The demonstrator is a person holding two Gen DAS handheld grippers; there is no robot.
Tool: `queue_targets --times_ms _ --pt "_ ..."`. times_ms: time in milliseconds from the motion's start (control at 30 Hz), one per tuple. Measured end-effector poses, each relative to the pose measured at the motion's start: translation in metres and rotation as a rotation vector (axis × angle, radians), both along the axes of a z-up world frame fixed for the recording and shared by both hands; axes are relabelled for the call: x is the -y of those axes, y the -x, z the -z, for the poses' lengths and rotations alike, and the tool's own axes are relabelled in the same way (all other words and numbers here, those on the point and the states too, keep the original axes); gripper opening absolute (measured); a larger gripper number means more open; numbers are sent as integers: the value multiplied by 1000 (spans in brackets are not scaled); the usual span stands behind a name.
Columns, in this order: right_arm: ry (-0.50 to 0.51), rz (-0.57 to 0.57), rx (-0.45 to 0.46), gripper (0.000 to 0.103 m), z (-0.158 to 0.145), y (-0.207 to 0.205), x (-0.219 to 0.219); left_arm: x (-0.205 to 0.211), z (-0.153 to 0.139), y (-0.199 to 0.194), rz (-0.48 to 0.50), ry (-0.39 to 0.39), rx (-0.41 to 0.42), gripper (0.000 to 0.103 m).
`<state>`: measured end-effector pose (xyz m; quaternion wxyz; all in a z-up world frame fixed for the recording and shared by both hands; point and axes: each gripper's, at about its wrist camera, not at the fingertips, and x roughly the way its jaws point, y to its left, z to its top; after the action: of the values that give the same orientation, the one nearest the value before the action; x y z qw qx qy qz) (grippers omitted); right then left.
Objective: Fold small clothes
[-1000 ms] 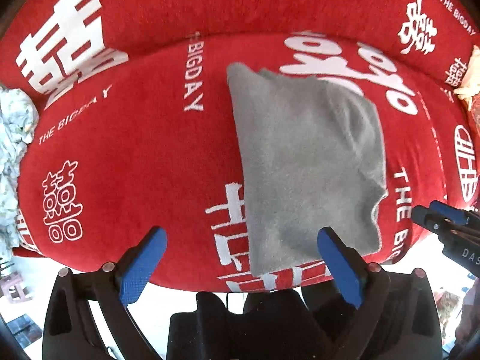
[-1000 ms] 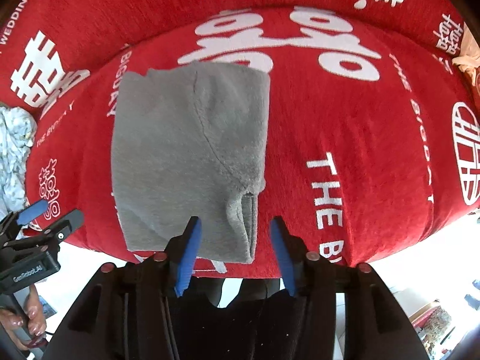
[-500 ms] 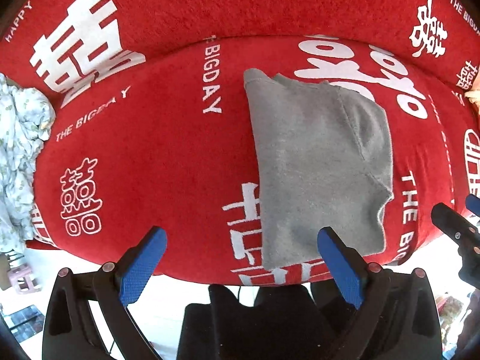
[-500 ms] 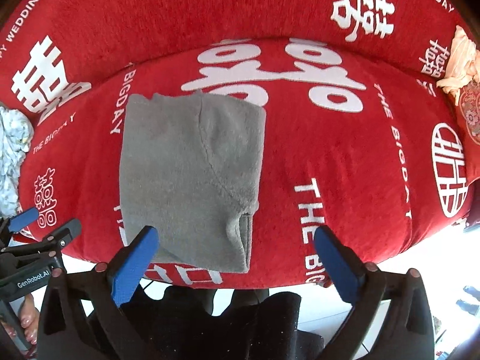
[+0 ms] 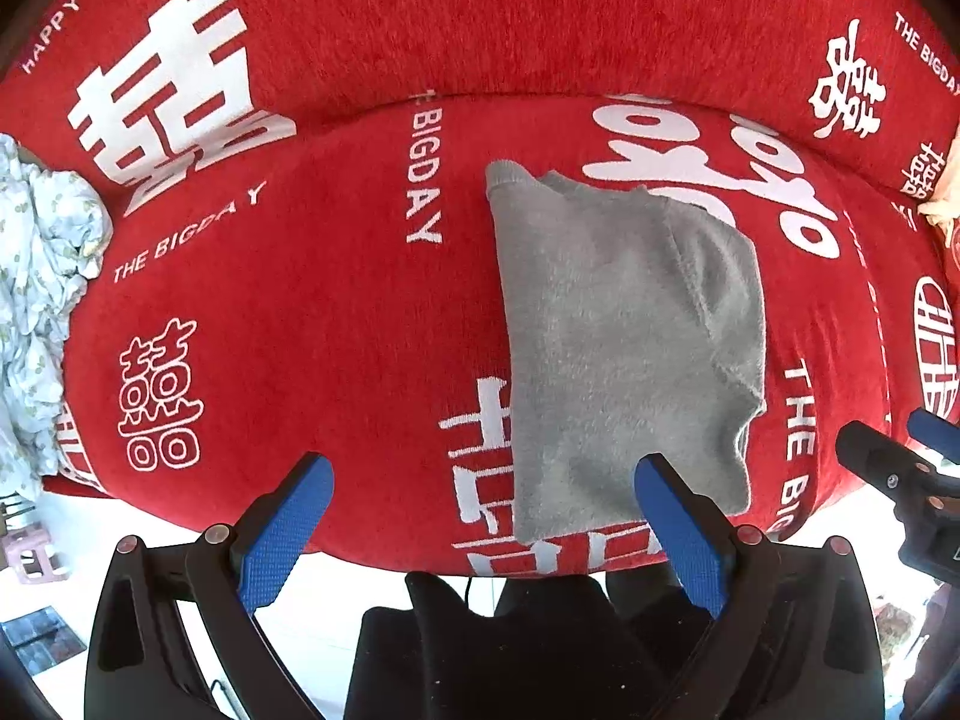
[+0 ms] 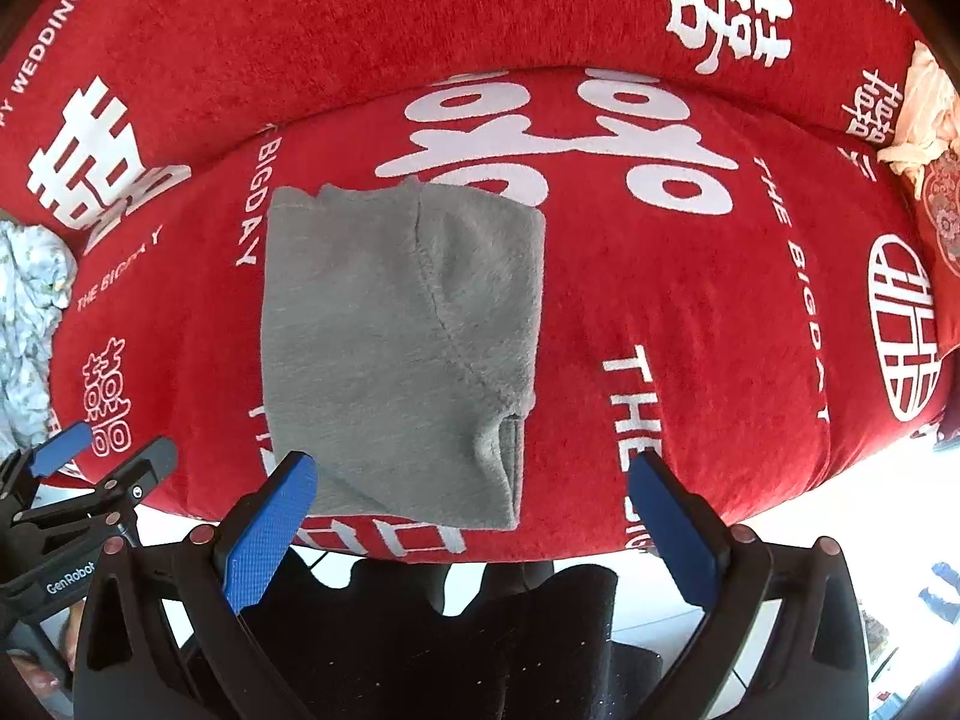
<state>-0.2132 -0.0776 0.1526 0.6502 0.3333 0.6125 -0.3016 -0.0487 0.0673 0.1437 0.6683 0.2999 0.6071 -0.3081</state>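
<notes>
A small grey fleece garment (image 5: 624, 348) (image 6: 402, 342) lies folded into a rectangle on the red cushion (image 5: 312, 324) (image 6: 672, 312) printed with white lettering. My left gripper (image 5: 480, 531) hovers above the cushion's near edge, open wide, its right pad over the garment's lower edge without touching it. My right gripper (image 6: 468, 531) is also open wide above the garment's near edge, with nothing between its blue pads. Each gripper shows at the side of the other's view: the right one (image 5: 900, 468), the left one (image 6: 90, 468).
A pale floral cloth (image 5: 36, 312) (image 6: 24, 324) is bunched at the cushion's left end. A cream cloth (image 6: 918, 114) lies at the far right by a patterned red pillow. The red backrest (image 5: 480, 18) rises behind. White floor lies below the near edge.
The right gripper's jaws went from half closed around the garment's near corner to wide open, and it rose a little. The garment stayed flat. The left gripper stayed open.
</notes>
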Motion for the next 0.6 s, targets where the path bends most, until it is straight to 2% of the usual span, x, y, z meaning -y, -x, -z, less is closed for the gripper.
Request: queue_targets --times_ms 600 --pt "-2 1 -20 103 0 0 -3 4 -5 3 16 -4 2 101"
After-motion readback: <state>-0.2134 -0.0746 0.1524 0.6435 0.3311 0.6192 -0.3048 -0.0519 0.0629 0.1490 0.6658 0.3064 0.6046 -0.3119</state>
